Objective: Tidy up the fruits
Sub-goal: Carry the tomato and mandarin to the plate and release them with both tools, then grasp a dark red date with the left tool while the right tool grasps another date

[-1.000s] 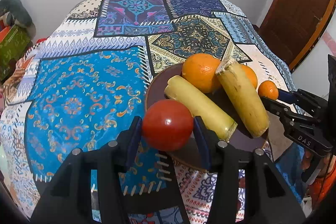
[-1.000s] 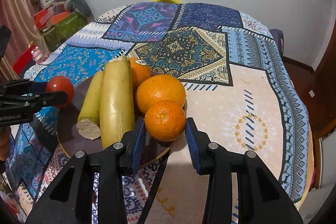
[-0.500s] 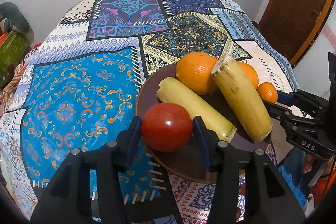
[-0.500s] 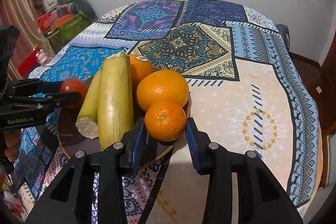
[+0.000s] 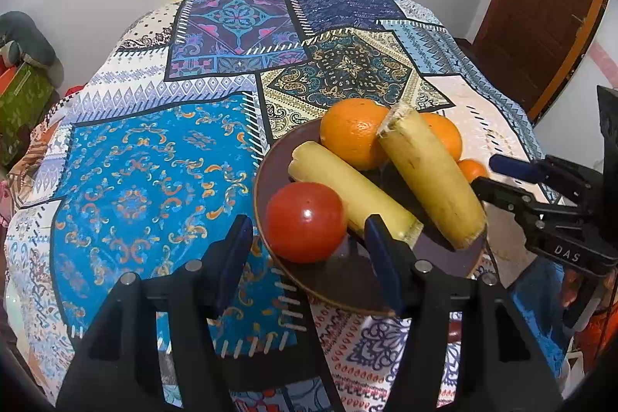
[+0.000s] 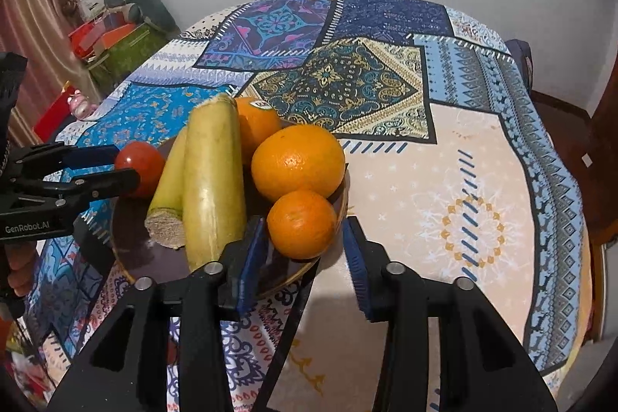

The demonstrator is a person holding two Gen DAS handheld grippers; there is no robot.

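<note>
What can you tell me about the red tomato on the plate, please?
The tomato is round, smooth, glossy red with a small highlight, and looks whole. It sits at the near-left edge of the dark brown plate, against the paler banana. The left gripper is opening around it; gaps show on both sides, so the pads no longer press it.

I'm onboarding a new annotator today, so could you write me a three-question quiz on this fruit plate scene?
1. True or false: the round red tomato lies on the dark brown round plate.
2. How many orange citrus fruits are on the plate? A) two B) three C) five
3. Which fruit sits between the fingers of the right claw?

Key: 1. true. 2. B. 3. The small orange mandarin; the jaws are opening, with both pads clear of it.
</note>
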